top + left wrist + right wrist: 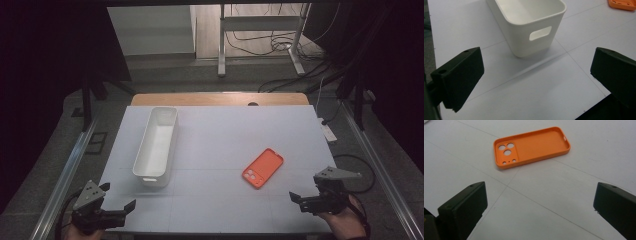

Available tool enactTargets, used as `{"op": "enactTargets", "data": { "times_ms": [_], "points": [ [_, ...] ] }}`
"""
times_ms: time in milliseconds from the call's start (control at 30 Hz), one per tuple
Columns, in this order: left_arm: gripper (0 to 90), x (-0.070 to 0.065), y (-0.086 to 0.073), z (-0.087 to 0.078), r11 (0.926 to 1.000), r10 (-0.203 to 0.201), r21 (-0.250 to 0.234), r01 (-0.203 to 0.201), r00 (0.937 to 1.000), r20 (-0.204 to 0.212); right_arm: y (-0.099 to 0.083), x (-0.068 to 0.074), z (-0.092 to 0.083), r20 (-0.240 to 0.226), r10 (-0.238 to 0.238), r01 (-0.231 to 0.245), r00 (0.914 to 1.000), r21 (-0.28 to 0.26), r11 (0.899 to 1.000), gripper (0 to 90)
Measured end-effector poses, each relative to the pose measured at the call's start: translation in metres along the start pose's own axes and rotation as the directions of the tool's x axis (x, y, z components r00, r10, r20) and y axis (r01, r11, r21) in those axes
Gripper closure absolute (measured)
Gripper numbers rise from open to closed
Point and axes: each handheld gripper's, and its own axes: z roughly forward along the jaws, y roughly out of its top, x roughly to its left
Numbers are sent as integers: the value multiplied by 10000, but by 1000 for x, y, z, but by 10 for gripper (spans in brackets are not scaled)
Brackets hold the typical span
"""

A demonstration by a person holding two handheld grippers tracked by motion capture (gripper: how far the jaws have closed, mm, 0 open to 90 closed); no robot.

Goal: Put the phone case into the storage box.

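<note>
An orange phone case (263, 167) lies hollow side up on the white table (220, 145), right of centre; in the right gripper view the phone case (531, 146) sits ahead of the jaws. A long white bin (156, 145) stands left of centre, and its near end with a handle slot is the white bin (529, 23) in the left gripper view. My left gripper (120, 202) rests at the front left corner, open and holding nothing. My right gripper (305, 197) is at the front right, open, short of the case.
A wooden table edge (220, 98) shows behind the white surface. Metal rails (65, 170) run along both sides. Beyond are a metal frame stand (260, 30) and cables on the floor. A corner of the orange case (622, 4) shows in the left gripper view.
</note>
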Motion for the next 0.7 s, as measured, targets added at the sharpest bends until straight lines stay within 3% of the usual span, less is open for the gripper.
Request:
{"op": "enactTargets", "data": {
  "times_ms": [700],
  "points": [
    [0, 0, 0, 0, 10000, 13, 29, -13, 10000, 30, 16, -2, 14, -51, -334, 334, 9994, -80, 9994, 0]
  ]
}}
